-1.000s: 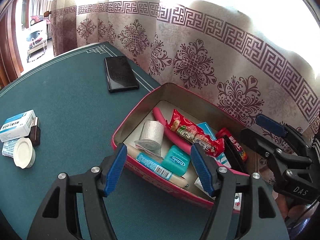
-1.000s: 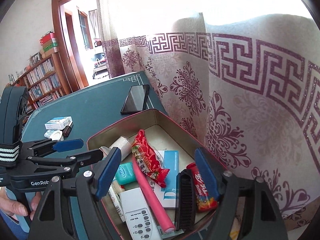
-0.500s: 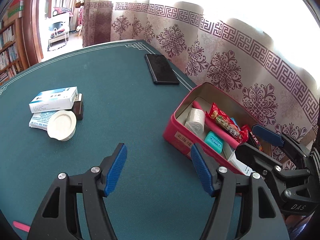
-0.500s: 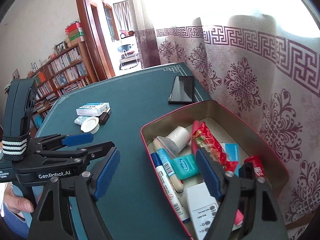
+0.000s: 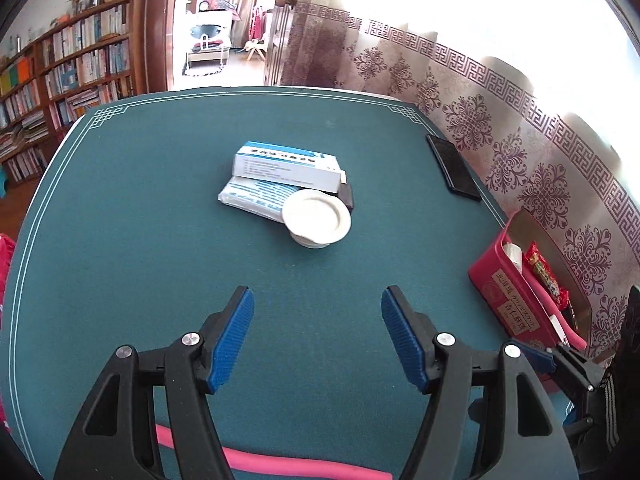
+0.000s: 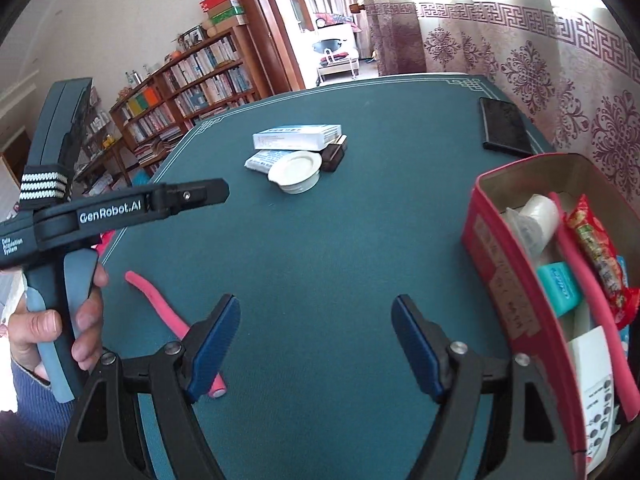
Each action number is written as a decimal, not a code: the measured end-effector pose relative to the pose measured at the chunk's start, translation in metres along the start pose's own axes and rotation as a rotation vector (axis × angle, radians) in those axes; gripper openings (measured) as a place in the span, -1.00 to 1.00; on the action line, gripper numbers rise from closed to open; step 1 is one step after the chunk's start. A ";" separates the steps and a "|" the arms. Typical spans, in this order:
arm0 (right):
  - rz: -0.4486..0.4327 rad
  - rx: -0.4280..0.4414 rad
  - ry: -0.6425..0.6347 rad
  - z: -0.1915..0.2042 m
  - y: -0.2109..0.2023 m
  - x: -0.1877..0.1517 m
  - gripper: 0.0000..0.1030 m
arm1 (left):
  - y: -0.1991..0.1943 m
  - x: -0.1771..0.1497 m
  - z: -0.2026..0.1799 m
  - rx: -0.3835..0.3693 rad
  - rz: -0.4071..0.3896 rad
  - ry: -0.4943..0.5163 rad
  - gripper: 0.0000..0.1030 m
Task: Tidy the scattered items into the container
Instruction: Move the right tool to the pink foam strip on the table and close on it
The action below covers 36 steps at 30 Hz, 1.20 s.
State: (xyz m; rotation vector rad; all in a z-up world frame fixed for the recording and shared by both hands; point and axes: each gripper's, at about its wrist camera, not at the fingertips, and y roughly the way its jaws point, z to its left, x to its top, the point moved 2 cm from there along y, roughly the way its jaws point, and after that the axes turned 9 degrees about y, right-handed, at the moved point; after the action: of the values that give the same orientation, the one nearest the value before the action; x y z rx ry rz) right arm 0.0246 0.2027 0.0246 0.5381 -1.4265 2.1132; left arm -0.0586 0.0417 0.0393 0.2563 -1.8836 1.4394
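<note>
Fingers of the left gripper (image 5: pixel 316 336) are standing wide with nothing between them, hovering over bare green surface (image 5: pixel 160 260). The right gripper (image 6: pixel 316 344) is likewise spread wide and holding nothing. A white-and-blue box (image 5: pixel 286 166), a flat packet (image 5: pixel 254 198), a white lid (image 5: pixel 317 218) and a small dark block (image 5: pixel 347 196) are lying clustered mid-surface. A pink foam stick (image 6: pixel 160 304) is lying at the near edge. The red container (image 6: pixel 516 300) is sitting at the right, already holding several items.
</note>
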 end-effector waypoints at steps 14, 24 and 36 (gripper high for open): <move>0.146 0.144 -0.248 0.098 0.070 -0.026 0.12 | -0.024 -0.021 0.075 0.085 -0.045 -0.136 0.35; 0.211 0.182 -0.395 0.139 0.096 -0.038 0.05 | -0.030 -0.024 0.096 0.097 -0.055 -0.177 0.35; 0.198 0.097 -0.438 0.136 0.098 -0.045 -0.55 | -0.017 -0.021 0.092 0.090 -0.029 -0.182 0.35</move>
State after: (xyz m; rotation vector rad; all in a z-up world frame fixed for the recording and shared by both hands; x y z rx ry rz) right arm 0.0026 0.0377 -0.0230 0.9819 -1.6727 2.3261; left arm -0.0741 -0.0522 0.0293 0.4700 -1.9517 1.5270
